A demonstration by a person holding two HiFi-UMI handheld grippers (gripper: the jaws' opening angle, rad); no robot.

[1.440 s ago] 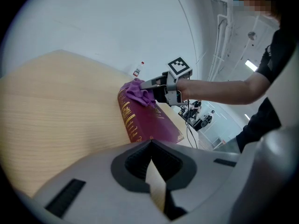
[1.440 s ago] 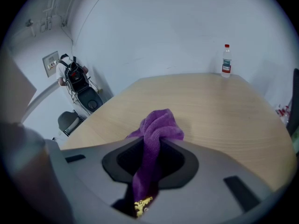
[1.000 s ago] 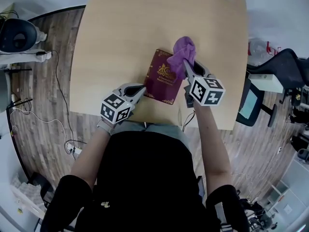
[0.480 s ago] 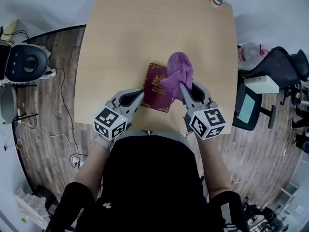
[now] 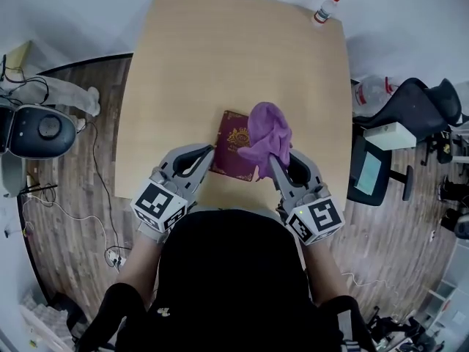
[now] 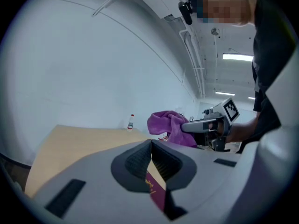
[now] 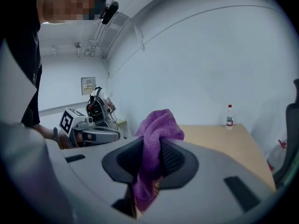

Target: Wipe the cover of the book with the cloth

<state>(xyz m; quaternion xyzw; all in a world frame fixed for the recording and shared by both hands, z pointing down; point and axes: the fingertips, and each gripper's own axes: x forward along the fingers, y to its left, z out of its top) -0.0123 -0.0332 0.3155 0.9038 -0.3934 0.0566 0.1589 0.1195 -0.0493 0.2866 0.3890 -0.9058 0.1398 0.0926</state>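
- Head view: left gripper (image 5: 208,152) with jaws pressed together and nothing clamped, tips at the near left edge of the book (image 5: 231,144) (touching or just above it, cannot tell). Right gripper (image 5: 273,161) clamped on the purple cloth (image 5: 268,129), which is bunched up and hides the book's right part from this angle. Both forearms reaching forward from the torso, angled inward toward the book. Book lying flat, maroon cover up, near the front edge of the table (image 5: 205,57). Upright bottle (image 5: 324,10) with a red cap at the far right corner, well apart from the book; contents not discernible.
- Left gripper view: pads meeting in a thin line, nothing held. A strip of maroon cover with gold print just beneath the jaws. Beyond, the cloth bunched at the other gripper's tips, the bottle far behind.
- Right gripper view: jaws shut tight on a fold of cloth, the rest standing up above the pads and hanging below them. Left gripper off to the left, low over the table; bottle upright at the far edge.
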